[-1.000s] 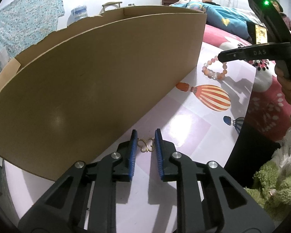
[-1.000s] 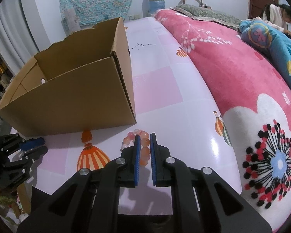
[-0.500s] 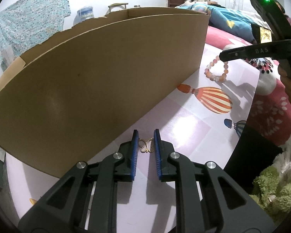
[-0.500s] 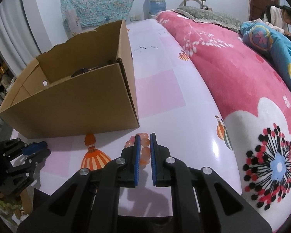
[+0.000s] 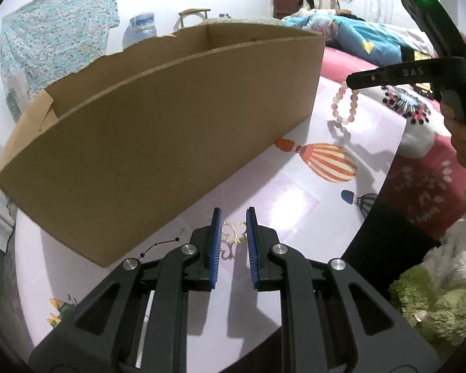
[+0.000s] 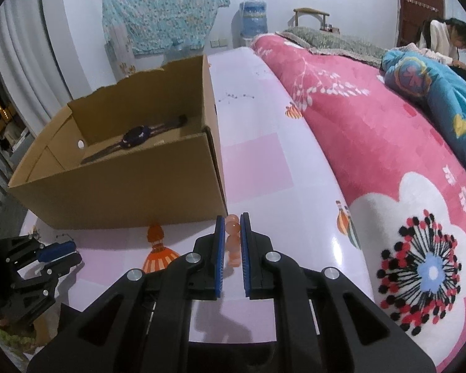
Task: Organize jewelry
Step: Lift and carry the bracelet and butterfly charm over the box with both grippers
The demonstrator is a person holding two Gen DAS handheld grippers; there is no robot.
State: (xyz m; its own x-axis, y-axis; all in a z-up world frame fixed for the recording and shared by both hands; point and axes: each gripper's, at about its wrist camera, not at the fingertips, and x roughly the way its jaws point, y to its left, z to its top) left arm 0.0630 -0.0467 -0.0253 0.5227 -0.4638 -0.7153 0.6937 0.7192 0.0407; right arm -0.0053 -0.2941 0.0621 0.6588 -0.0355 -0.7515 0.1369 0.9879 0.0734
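The right gripper (image 6: 232, 242) is pinching a pink beaded bracelet (image 5: 344, 105) between its blue pads, nearly closed on the beads. In the left wrist view the bracelet is hanging free as a loop below the gripper's tip, clear of the worktop (image 5: 295, 195) and just beside the end of the cardboard box (image 6: 124, 192). It looks light and limp, its round beads smooth and probably slick, so a pinch across one or two beads is likely to let the rest swing; it seems best moved slowly and released low inside the box. A dark wristwatch (image 6: 136, 135) is already lying in the box.

The left gripper (image 5: 234, 233) is sitting narrowly parted around a small gold openwork brooch (image 5: 233, 232), shaped rather like a butterfly. Its edges are meeting the blue pads and its shadow is falling on the worktop underneath, so it appears lifted slightly. That piece looks thin, stiff and very light, with fine wirework that could bend, so a gentle hold across its outer edges suits it.

Both grippers are pointing forward and steeply downward, the left close to the box's long side wall, the right at the box's near corner. A hand (image 5: 463, 136) is gripping the right tool's handle.
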